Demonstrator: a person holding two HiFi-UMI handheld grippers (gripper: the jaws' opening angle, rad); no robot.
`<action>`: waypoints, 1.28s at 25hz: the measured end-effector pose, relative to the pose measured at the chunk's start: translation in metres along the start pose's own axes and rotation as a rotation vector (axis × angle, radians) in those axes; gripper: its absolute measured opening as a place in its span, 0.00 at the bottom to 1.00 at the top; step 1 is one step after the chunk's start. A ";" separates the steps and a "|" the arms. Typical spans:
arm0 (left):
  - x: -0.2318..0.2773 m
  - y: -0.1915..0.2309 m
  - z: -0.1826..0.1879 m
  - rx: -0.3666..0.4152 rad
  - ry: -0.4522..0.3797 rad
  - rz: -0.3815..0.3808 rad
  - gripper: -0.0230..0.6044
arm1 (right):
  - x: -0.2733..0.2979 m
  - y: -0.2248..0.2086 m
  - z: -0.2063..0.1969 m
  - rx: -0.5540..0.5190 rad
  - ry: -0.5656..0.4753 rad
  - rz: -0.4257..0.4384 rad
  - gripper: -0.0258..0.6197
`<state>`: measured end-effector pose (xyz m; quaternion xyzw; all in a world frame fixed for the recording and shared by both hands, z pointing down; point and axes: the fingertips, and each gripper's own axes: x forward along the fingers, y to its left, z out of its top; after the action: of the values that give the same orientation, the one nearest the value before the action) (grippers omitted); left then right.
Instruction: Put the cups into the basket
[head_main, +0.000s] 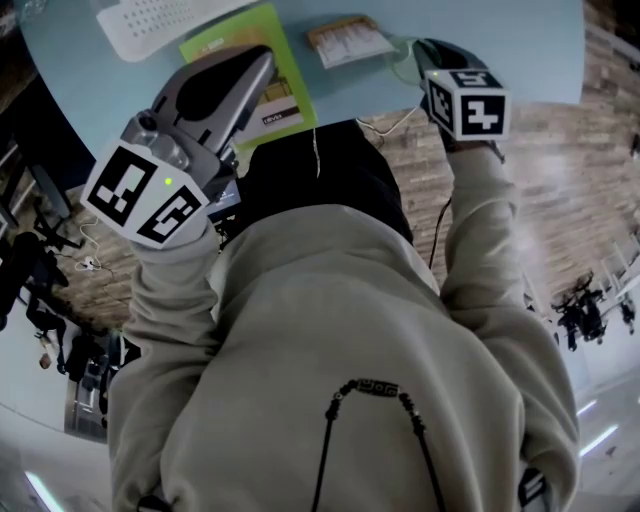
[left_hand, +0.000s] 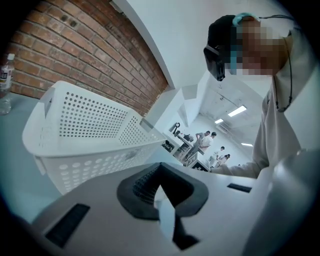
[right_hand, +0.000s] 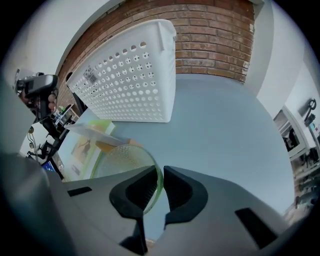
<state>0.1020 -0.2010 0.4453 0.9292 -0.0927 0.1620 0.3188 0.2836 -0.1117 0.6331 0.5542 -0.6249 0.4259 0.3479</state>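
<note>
Pinching the cup (right_hand: 125, 160) rim near the desk (right_hand: 215, 125) edge, right hand-held gripper (right_hand: 161, 187); left hand-held gripper (left_hand: 159, 187) closed, empty, facing the basket (left_hand: 90, 135).

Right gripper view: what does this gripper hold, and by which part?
The right gripper is shut on a clear green-tinted cup, pinching its rim, one jaw inside the cup and one outside.

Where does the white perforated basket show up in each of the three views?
Head view: the basket is at the top edge, left of centre, and partly cut off.
Left gripper view: the basket fills the left middle, in front of the brick wall.
Right gripper view: the basket is in the upper centre-left, below the brick wall.
Shared landmark: the pale blue table it stands on appears in all three views.
</note>
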 end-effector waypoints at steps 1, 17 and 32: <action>-0.001 0.001 -0.002 -0.001 0.001 0.001 0.03 | 0.000 -0.002 0.001 0.000 -0.009 -0.012 0.12; -0.011 -0.004 -0.003 0.000 -0.005 0.028 0.03 | -0.006 0.001 0.011 -0.044 -0.045 -0.004 0.10; -0.044 -0.059 0.044 0.111 -0.045 0.042 0.03 | -0.074 0.016 0.043 -0.175 -0.081 0.047 0.09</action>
<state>0.0882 -0.1795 0.3635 0.9468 -0.1101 0.1527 0.2611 0.2803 -0.1212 0.5472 0.5237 -0.6862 0.3546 0.3593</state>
